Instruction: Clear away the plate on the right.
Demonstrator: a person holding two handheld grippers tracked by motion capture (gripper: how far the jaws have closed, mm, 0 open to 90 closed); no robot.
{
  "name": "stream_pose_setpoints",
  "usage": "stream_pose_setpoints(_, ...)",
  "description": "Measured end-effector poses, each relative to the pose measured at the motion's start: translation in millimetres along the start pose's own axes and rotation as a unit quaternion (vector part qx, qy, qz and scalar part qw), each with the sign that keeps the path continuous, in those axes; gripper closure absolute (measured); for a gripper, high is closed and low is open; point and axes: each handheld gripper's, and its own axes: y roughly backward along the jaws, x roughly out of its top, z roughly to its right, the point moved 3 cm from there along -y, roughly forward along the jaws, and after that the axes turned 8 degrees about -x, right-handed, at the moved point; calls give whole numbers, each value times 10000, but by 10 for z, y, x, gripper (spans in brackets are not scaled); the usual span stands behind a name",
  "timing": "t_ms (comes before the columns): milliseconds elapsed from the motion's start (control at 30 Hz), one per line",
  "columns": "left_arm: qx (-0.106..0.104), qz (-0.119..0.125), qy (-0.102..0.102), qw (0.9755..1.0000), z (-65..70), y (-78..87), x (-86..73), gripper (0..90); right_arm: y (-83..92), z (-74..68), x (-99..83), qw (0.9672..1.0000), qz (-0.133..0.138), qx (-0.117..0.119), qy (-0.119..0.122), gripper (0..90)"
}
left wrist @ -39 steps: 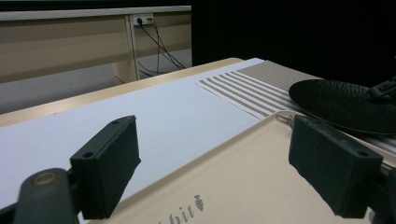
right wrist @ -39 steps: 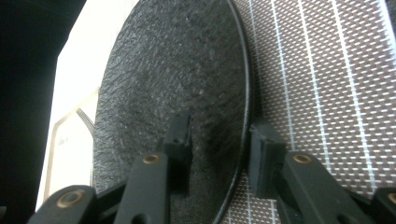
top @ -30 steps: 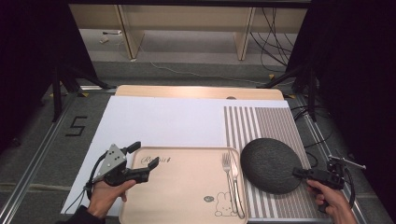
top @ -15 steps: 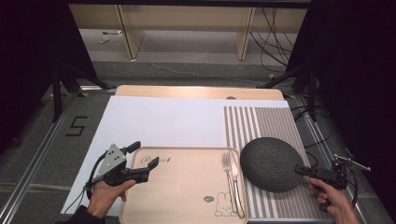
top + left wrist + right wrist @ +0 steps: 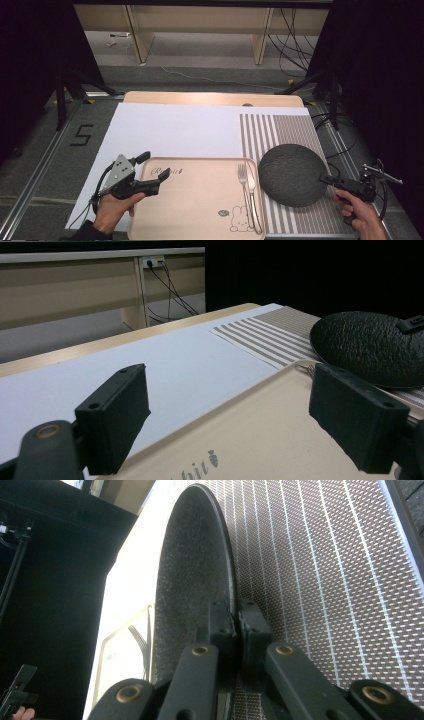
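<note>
- dark curtains are seen at both sides of the high view, and a wooden surface point(image 5: 210, 98) is covered by a white sheet point(image 5: 180, 131) at the centre and a striped mat point(image 5: 285, 129) at the right.
- a beige tray point(image 5: 200, 200) is laid at the lower middle of the frame, with a rabbit drawing printed near its lower right corner.
- a fork point(image 5: 245, 187) and a knife point(image 5: 253, 200) are laid side by side along the tray's right edge.
- a dark round plate point(image 5: 290, 172) is placed on the striped mat, just right of the tray.
- the right claw point(image 5: 327, 178) is found at the lower right of the frame, at the plate's right rim; its jaws have just been closing and are clamped on that rim, as is seen in the right gripper view point(image 5: 235, 617).
- the plate point(image 5: 192, 580) is seen edge-on in that view, with the rim caught between the two pads.
- the left claw point(image 5: 155, 165) is held at the lower left of the frame over the tray's upper left corner, its jaws spread wide with nothing between them.
- in the left gripper view the tray point(image 5: 260, 430) is seen below the open jaws, and the plate point(image 5: 370, 345) lies at the right.
</note>
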Motion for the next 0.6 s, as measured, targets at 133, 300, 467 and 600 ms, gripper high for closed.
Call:
stream_pose_setpoints(133,-3,15,12,10000,-2,1,1,159,-4,5,-7,9999,72,45,-101,874)
stream_pose_setpoints(300,11,10,9,10000,-11,2,-3,159,1,-15,-3,9998,140,64,-150,872)
stream_pose_setpoints(467,19,25,16,10000,-17,3,-2,159,28,-2,6,9994,226,52,-253,869)
stream_pose_setpoints(600,3,38,26,10000,-8,8,3,159,53,-5,13,9990,312,85,-318,865)
